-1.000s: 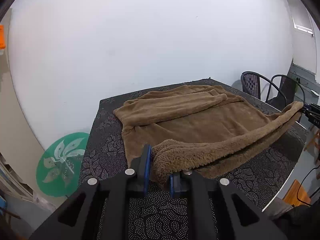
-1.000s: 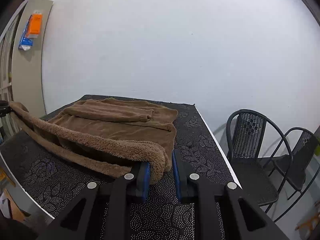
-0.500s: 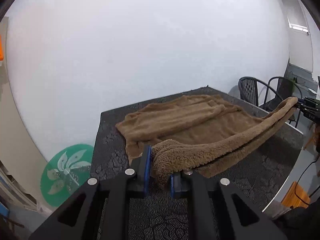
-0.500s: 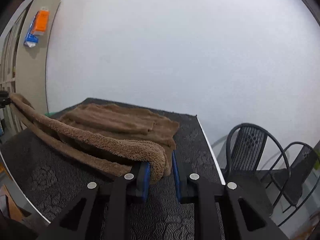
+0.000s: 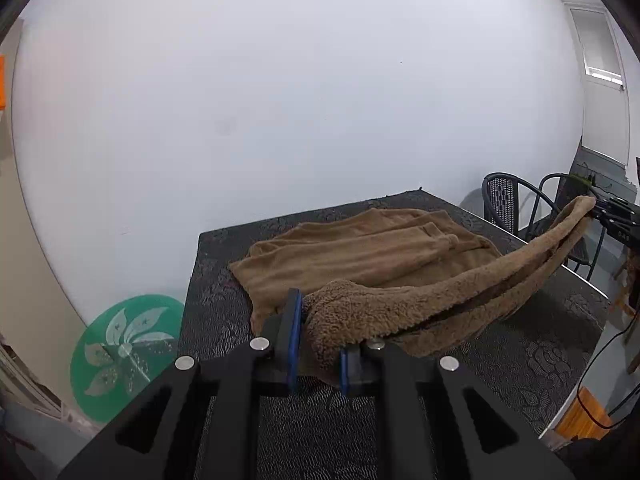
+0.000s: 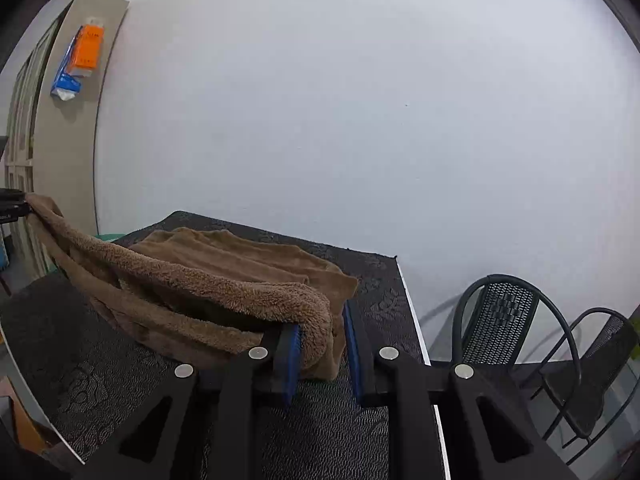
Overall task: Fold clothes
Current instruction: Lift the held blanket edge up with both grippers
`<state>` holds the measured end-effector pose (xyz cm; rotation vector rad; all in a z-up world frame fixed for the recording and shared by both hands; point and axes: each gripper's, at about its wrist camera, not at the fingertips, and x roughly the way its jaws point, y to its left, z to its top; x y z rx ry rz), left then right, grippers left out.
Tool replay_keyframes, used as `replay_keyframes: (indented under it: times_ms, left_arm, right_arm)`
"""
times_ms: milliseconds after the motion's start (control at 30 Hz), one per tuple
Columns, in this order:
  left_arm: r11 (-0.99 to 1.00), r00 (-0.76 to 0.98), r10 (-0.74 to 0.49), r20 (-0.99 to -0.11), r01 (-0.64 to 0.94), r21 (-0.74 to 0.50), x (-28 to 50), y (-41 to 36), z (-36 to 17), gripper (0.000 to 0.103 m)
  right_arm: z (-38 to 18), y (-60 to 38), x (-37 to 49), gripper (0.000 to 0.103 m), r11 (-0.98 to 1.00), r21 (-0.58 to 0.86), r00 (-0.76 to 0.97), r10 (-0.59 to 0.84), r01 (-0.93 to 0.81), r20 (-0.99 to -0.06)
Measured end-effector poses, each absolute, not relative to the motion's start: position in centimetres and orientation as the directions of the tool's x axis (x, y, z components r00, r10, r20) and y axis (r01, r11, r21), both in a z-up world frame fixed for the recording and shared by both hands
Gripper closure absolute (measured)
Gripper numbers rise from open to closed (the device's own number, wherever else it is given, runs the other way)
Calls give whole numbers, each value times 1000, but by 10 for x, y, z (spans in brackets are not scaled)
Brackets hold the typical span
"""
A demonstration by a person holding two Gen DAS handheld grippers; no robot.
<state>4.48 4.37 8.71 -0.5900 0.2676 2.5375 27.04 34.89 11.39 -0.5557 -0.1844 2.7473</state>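
A brown fleece garment (image 5: 360, 248) lies partly folded on a black patterned table (image 5: 224, 312). Its near hem is lifted off the table and stretched between both grippers. My left gripper (image 5: 318, 344) is shut on the hem's left corner. My right gripper (image 6: 322, 344) is shut on the right corner; it also shows far right in the left wrist view (image 5: 616, 220). The garment shows in the right wrist view (image 6: 224, 264), with its hem sagging toward the left gripper (image 6: 12, 208) at the left edge.
The table (image 6: 384, 304) stands against a white wall. Two black metal chairs (image 6: 520, 332) stand right of the table. A green round floor sign (image 5: 124, 344) lies left of it. An orange box (image 6: 86, 48) hangs on a pillar at the left.
Both grippers have risen with the hem, lifting it higher off the table. The folded far part of the garment has stayed in place.
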Motion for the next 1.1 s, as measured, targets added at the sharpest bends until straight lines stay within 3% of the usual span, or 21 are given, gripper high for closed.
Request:
replay_keyframes:
  times_ms: [367,667,933,1100]
  left_arm:
    - [-857,-800,460,-386,-513,41,14,45,120,86]
    - [-882,-813,463,-353,-463,-89,-56,49,141,86]
    - [-914,-829,394,-398,-398,-77,-143,79,131,86]
    - [-926,-810,364,-460,-369,-84,-204,100,104,86]
  right_arm:
    - [135,373,219,82,-948,-167,-882,313,-270,-351]
    - [160,396,152,82,-938,-185,-884,339,-292,-321]
    - [159,433,72,82,-925,-164,-861,380,-344,-338]
    - [135,468,6,82,-916,-127,-821,397,-380,-410]
